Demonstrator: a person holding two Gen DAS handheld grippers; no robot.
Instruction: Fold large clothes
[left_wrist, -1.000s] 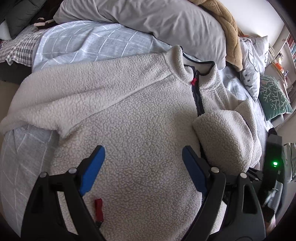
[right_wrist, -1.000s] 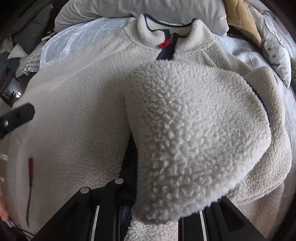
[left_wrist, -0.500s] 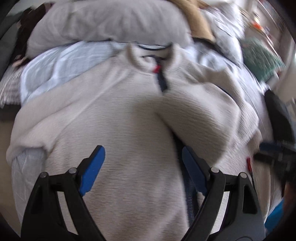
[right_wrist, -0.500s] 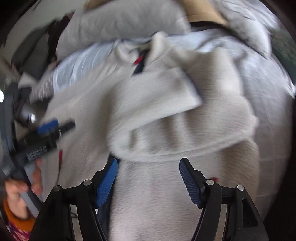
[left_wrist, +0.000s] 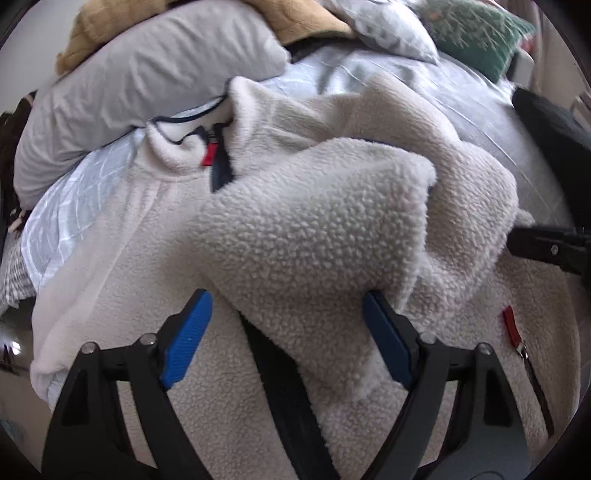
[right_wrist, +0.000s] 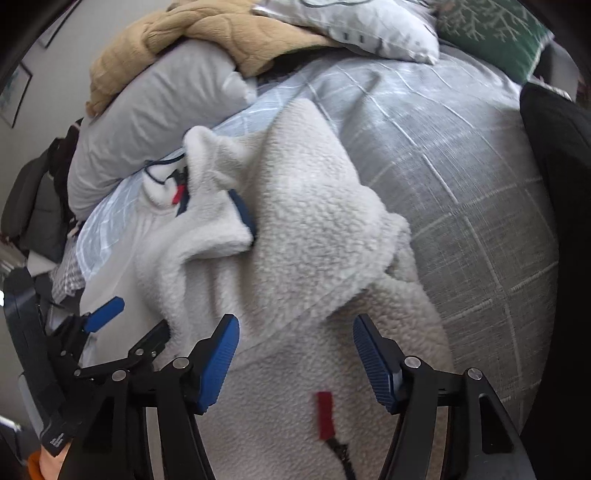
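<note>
We see the cream fleece pullover (left_wrist: 122, 236) spread on the bed (right_wrist: 461, 177), its sleeve (left_wrist: 314, 236) folded across the chest. Our left gripper (left_wrist: 286, 332) and right gripper (right_wrist: 295, 354) both hover over it, fingers spread wide, gripping nothing
</note>
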